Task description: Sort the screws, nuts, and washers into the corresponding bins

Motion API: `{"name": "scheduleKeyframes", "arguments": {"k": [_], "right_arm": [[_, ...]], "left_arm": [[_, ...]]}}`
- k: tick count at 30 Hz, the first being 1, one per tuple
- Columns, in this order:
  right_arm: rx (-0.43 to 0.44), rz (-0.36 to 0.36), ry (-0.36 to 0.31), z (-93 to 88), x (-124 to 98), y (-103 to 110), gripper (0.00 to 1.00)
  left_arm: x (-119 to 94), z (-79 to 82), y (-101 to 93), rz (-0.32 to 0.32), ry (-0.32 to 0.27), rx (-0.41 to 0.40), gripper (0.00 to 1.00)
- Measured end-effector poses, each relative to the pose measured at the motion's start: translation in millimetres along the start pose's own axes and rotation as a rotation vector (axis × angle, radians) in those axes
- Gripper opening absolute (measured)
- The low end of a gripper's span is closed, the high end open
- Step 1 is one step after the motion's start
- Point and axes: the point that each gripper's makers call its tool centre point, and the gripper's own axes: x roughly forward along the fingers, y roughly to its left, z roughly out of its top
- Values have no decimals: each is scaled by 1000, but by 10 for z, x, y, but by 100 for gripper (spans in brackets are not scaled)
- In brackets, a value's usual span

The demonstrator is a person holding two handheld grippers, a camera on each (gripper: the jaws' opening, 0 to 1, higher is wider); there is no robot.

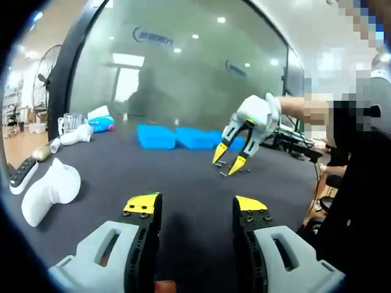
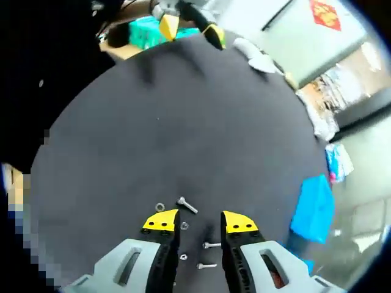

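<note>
In the right gripper view my right gripper [image 2: 200, 223] stands open just above small hardware on the dark table [image 2: 171, 122]: a screw [image 2: 187, 206], a washer [image 2: 160, 207], a nut [image 2: 184, 226] and two more screws [image 2: 211, 245] between and beside the jaws. In the left gripper view my left gripper [image 1: 197, 205] is open with nothing between its fingers, low over the table. The right gripper [image 1: 234, 157] shows there too, farther off, tips down over the little parts [image 1: 235, 171]. Blue bins [image 1: 177, 137] stand at the table's far edge. One blue bin [image 2: 314, 207] lies right of the right gripper.
White objects [image 1: 49, 189] and a remote [image 1: 23, 174] lie on the table's left side. A person in dark clothes [image 1: 360, 201] stands at the right. A glass wall rises behind the bins. The left gripper's yellow tips [image 2: 189, 29] show across the table in the right gripper view.
</note>
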Motion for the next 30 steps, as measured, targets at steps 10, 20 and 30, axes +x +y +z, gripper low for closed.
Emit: {"name": "scheduleKeyframes", "arguments": {"k": [10, 20, 30], "right_arm": [[-141, 153, 22, 54, 70, 83, 16], [-25, 265, 9, 26, 89, 145, 7], [171, 267, -9, 5, 86, 161, 1]], "left_arm": [[7, -27, 105, 18, -9, -20, 45], [6, -57, 118, 14, -13, -43, 45], [18, -62, 82, 5, -14, -52, 45]]}}
